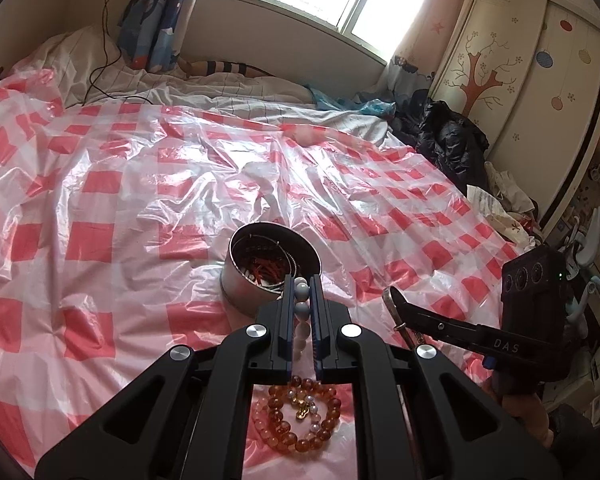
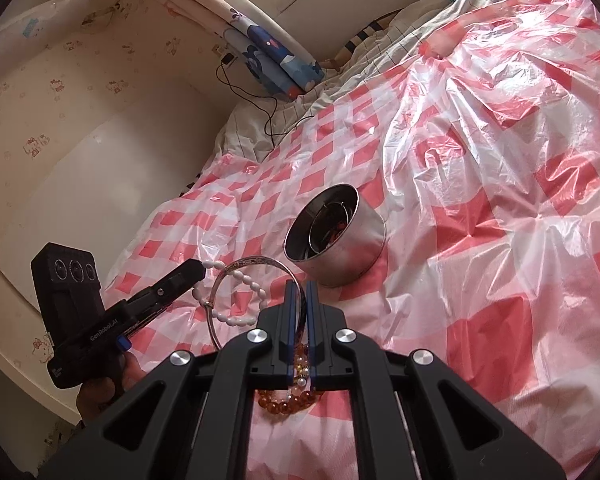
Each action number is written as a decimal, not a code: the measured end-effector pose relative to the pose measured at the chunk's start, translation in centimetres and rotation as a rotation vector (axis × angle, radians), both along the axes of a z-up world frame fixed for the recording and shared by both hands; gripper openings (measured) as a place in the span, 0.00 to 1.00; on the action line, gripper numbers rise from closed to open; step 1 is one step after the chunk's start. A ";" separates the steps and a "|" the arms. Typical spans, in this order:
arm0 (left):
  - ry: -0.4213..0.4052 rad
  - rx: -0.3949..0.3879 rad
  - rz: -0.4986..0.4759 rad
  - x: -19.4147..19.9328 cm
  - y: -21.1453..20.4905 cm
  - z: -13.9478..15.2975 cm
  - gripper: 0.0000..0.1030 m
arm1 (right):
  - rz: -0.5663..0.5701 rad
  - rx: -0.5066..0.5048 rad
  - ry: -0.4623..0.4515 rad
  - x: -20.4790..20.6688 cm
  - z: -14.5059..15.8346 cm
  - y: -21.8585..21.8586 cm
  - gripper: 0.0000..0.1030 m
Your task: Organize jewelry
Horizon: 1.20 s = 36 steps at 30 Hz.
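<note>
Left tongs (image 1: pixel 301 286) are closed on a white bead bracelet (image 2: pixel 236 292), held above the bed. Right tongs (image 2: pixel 299 286) are clamped on a thin metal bangle (image 2: pixel 220 280). The round metal tin (image 1: pixel 260 272) sits at 12 o'clock of both tongs. An amber bead bracelet (image 1: pixel 300 420) lies on the checked plastic sheet (image 1: pixel 140 200), at 6 o'clock of the tin.

- white bead bracelet (image 1: pixel 302 312) pinched between the left jaws, hanging
- silver bangle (image 2: pixel 236 292) clamped between the right jaws
- amber bead bracelet (image 1: pixel 300 416) lying below both
- open metal tin (image 1: pixel 272 264) ahead, holding jewelry
</note>
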<state>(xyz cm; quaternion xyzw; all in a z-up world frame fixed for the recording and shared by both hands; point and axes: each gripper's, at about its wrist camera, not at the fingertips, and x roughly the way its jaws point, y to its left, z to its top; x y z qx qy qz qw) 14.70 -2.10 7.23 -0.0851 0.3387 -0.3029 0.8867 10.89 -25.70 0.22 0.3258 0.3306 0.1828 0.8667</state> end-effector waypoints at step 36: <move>0.052 0.110 0.232 5.1 0.7 -2.1 0.51 | 0.005 -0.475 -0.041 10.8 1.1 4.3 0.43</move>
